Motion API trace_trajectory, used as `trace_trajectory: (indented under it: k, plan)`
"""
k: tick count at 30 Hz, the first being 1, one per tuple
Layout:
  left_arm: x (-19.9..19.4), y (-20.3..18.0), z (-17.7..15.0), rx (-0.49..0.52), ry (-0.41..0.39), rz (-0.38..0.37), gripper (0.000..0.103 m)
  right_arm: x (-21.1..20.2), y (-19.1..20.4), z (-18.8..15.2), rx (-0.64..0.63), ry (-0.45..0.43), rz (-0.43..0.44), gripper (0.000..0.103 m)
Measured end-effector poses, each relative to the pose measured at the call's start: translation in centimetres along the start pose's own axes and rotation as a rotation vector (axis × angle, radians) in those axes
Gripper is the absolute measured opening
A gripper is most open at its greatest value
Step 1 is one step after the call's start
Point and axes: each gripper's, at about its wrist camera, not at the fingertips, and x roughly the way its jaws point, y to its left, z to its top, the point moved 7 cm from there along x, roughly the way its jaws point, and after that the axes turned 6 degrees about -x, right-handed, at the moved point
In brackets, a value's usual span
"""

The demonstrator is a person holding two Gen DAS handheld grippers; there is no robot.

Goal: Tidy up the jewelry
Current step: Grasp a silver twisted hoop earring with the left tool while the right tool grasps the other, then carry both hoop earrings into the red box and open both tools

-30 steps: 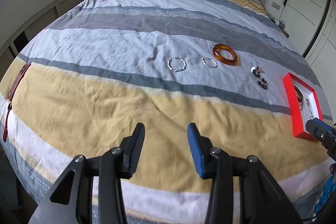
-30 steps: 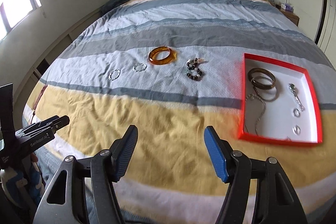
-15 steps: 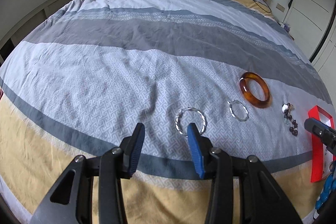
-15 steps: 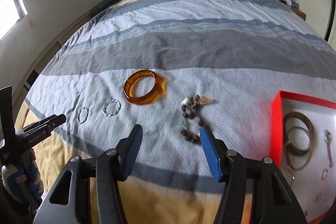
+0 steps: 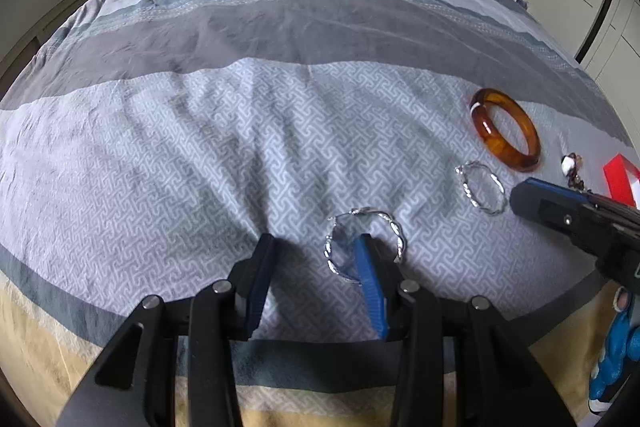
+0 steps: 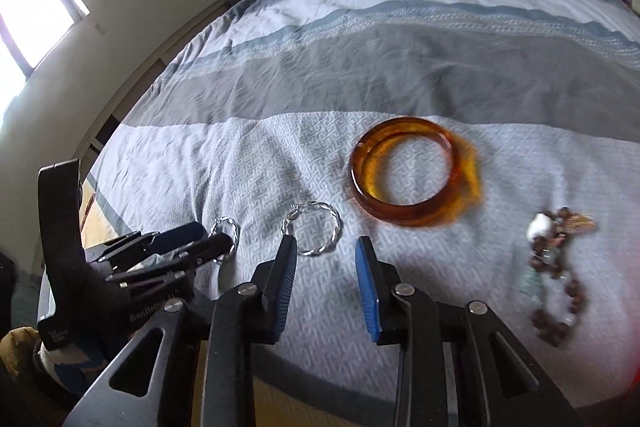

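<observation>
Though spread, left tool (image 5: pixel 316 241) and right tool (image 6: pixel 325 241) (closing, empty); two hoops (image 5: pixel 400 231) (image 5: pixel 466 187), one bangle (image 5: pixel 484 131).

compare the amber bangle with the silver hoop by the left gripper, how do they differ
The amber bangle is thick, smooth and translucent orange-brown; the silver hoop is a thin twisted wire. The bangle is the bigger ring. It lies apart from both grippers, while one finger of the left gripper sits inside the hoop. Both lie flat on the bedspread.
</observation>
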Motion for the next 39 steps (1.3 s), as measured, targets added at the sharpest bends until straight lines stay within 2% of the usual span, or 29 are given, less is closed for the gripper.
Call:
trace_trajectory:
  k: [6,13,17,18,19,20,22,25,32,39]
  plan:
    - [0.8,0.2,0.0,0.016,0.003,-0.028,0.039,3.5,-0.4,0.0,0.023,0.029,-0.015,0.027]
    - [1.5,-0.2,0.3,0.034,-0.015,-0.006,0.038,5.6,-0.1,0.3,-0.035,0.054,-0.056,0.026]
    - [1.3,-0.5,0.6,0.033,-0.029,0.029,0.035,5.7,-0.1,0.5,-0.058,0.058,-0.061,0.013]
    - [1.1,-0.6,0.7,0.028,-0.034,0.034,0.033,5.6,-0.2,0.5,-0.052,0.054,-0.057,0.008]
    - [0.9,-0.8,0.6,0.021,-0.039,0.031,0.025,5.4,-0.3,0.5,-0.044,0.049,-0.048,0.007]
    - [0.6,-1.0,0.5,0.018,-0.041,0.031,0.014,5.0,-0.4,0.4,-0.036,0.042,-0.037,0.006]
    - [0.1,-1.4,0.3,0.021,-0.047,0.041,0.005,4.1,-0.4,0.2,-0.026,0.023,-0.018,0.006]
    - [-0.8,-1.7,-0.1,0.001,-0.061,0.062,0.005,2.2,-0.3,-0.3,-0.016,-0.012,0.008,0.006]
    - [-4.0,-2.8,-0.9,-0.049,-0.087,0.040,0.005,-4.1,-0.7,-1.4,0.014,-0.095,0.022,0.006]
    - [-8.3,-7.6,-1.7,-0.003,-0.113,-0.024,0.005,-11.2,-2.5,-3.5,0.042,-0.163,-0.009,0.006]
